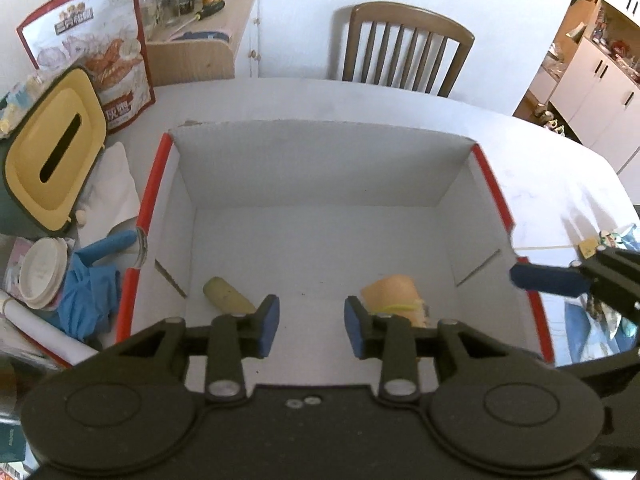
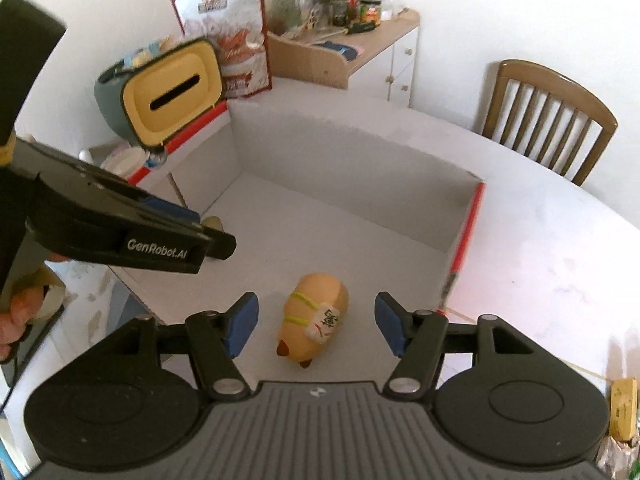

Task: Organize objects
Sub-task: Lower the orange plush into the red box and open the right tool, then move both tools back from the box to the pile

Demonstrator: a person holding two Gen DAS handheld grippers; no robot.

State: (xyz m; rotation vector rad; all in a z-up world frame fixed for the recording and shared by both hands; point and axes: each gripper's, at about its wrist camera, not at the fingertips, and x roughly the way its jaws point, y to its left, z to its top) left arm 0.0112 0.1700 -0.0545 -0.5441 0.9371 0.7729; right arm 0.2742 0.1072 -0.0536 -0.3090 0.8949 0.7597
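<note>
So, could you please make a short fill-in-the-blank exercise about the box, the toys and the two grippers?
1. The orange toy lies inside the white ____.
2. The right gripper is ____, with nothing pressed between its pads.
3. The yellow-green toy lies to the ____ of the orange toy in the left wrist view.
4. Behind the table stands a wooden ____.

Missing words: box; open; left; chair

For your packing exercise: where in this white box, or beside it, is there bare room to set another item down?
The white box floor is bare from its far wall to the yellow-green piece and the orange toy by the near edge. The table toward the chair is bare too. Left of the box, around the tissue box, it is crowded.
</note>
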